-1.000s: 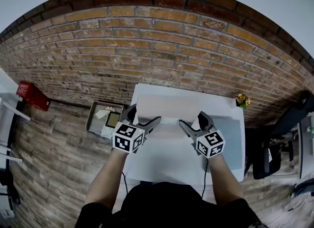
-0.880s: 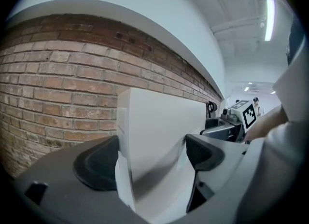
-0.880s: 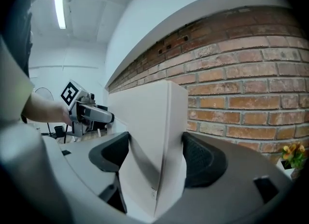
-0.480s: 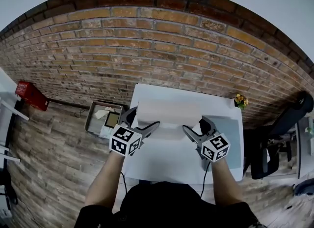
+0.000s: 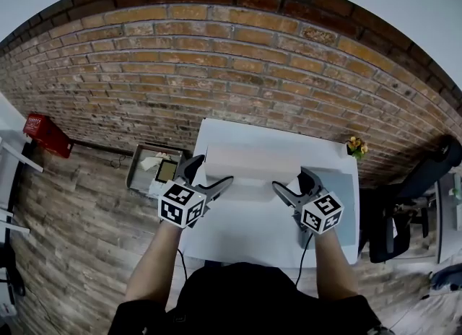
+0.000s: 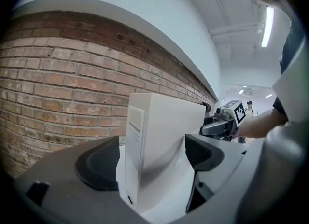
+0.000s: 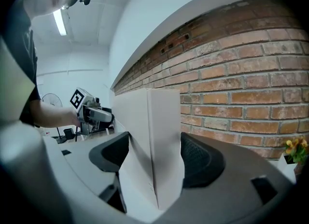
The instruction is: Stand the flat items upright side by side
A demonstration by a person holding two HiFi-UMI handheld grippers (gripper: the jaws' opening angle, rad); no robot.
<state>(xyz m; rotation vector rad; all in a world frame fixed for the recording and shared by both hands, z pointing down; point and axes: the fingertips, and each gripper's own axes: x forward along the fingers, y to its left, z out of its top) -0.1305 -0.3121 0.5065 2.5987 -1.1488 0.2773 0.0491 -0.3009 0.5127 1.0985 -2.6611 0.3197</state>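
A flat white box (image 5: 253,162) stands upright on its long edge on the white table (image 5: 253,232), parallel to the brick wall. My left gripper (image 5: 204,180) straddles the box's left end (image 6: 145,146). Its jaws stand wide and have just narrowed slightly. The box lies against the left pad (image 6: 99,162), with a clear gap to the other. My right gripper (image 5: 292,183) straddles the right end (image 7: 161,141). Its jaws have just eased a little wider, and the box still fills the space between both pads (image 7: 200,162).
A small flower pot (image 5: 355,147) sits at the table's far right corner and a grey mat (image 5: 345,207) lies along its right side. On the floor are a tray of papers (image 5: 153,171) and a red crate (image 5: 45,135). An office chair (image 5: 422,189) stands at the right.
Both grippers have drifted slightly apart, the left one leftward and the right one rightward. The box has stayed upright in the same place.
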